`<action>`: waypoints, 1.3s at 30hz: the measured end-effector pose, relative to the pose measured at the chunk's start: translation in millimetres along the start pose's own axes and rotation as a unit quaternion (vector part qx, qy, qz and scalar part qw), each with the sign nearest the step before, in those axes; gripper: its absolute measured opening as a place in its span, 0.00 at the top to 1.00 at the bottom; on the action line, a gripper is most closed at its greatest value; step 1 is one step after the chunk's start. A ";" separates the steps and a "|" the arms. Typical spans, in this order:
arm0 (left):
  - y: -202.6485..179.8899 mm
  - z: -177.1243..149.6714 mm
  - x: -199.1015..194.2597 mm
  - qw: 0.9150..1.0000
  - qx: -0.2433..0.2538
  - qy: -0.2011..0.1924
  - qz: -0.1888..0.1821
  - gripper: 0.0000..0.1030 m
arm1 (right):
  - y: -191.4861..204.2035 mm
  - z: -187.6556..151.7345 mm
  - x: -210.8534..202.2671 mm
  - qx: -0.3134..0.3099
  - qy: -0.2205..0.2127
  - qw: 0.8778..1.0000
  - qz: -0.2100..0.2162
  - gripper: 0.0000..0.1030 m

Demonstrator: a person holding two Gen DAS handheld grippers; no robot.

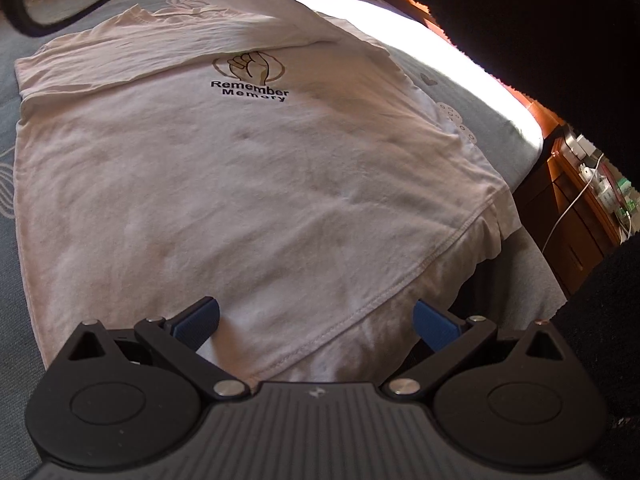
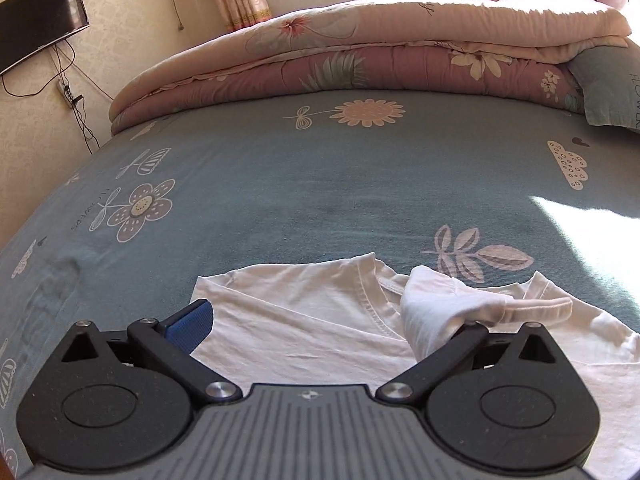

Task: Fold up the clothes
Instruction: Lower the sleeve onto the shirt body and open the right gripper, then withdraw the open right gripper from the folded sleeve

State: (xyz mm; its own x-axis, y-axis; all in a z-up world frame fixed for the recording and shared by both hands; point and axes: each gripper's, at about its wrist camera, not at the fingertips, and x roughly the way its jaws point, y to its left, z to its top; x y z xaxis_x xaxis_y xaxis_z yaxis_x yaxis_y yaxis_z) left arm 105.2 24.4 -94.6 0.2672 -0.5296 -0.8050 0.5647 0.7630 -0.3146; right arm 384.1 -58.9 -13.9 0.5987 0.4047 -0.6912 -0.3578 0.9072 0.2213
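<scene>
A white T-shirt (image 1: 248,184) lay spread face up on a bed (image 2: 320,184), its hem nearest. The left hand-held gripper (image 1: 316,322) hovered over that hem with fingers spread, holding nothing. Folding looked barely begun: one sleeve (image 1: 256,16) was lifted across the chest, body still unfolded. The right hand-held gripper (image 2: 320,320) was also spread, sleeve fabric draped over one finger. Only its view showed the collar (image 2: 380,292), and beyond, a folded quilt (image 2: 360,64).

The right gripper's (image 2: 308,320) right fingertip is covered by a fold of the white T-shirt (image 2: 320,320). The T-shirt's lower part is cut off by the frame edge in the right wrist view.
</scene>
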 end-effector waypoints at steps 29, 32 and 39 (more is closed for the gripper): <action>2.9 -3.9 -5.2 1.000 -0.017 -0.008 0.000 0.01 | 71.3 -60.1 66.7 -0.188 0.136 0.971 -0.051 0.00; 3.0 -5.1 -6.3 1.000 -0.018 -0.010 0.002 0.01 | 61.5 -66.0 56.5 -0.173 0.147 0.973 -0.038 0.00; 3.6 -6.8 -7.2 1.000 -0.018 -0.016 0.002 0.01 | 13.4 -69.6 32.6 -0.057 0.139 0.989 -0.006 0.00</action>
State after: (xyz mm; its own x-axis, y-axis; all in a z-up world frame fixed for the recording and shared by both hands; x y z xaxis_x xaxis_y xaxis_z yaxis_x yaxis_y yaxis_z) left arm 100.1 33.6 -93.4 0.2937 -0.5382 -0.7900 0.5358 0.7771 -0.3302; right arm 349.0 -41.5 -81.3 0.3889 0.3323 -0.8593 -0.4395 0.8866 0.1439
